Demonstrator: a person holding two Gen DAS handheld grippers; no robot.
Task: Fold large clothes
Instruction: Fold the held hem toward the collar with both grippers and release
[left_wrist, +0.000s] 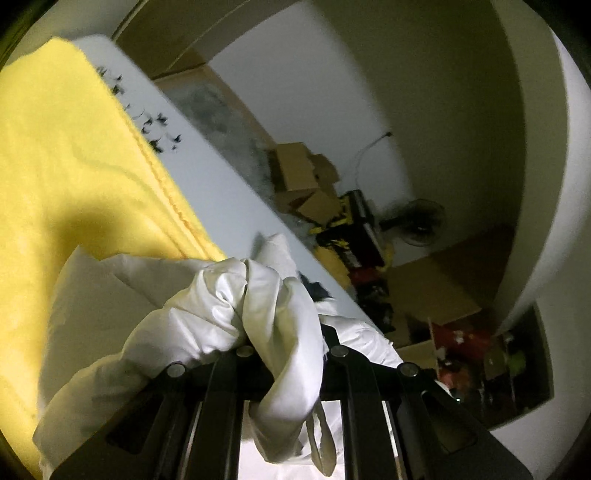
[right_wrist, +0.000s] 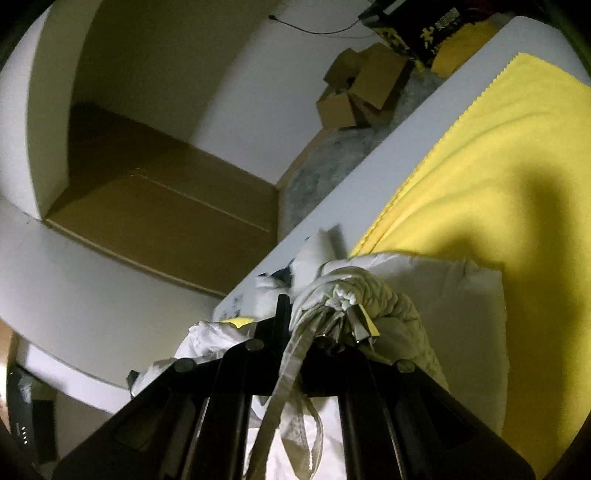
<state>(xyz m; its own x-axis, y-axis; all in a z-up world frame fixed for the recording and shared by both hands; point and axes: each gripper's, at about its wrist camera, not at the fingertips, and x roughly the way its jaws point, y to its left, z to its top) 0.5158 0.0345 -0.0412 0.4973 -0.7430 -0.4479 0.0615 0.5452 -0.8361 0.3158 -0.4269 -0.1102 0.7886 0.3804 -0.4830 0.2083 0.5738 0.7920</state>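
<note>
A white garment (left_wrist: 207, 306) lies bunched over a yellow cloth (left_wrist: 74, 170) on a white table (left_wrist: 207, 177). My left gripper (left_wrist: 288, 354) is shut on a thick wad of the white garment, which wraps over the fingers and hides the tips. In the right wrist view the white garment (right_wrist: 436, 291) has a gathered hem with drawstrings and a small tag. My right gripper (right_wrist: 317, 332) is shut on that gathered part, with strings hanging down between the fingers. The yellow cloth (right_wrist: 498, 166) spreads to the right.
The white table edge (right_wrist: 369, 184) runs diagonally. Beyond it stand cardboard boxes (left_wrist: 299, 177), a fan (left_wrist: 421, 218), a black and yellow item (left_wrist: 347, 229) and white walls. A large flat cardboard box (right_wrist: 166, 206) sits below the table edge.
</note>
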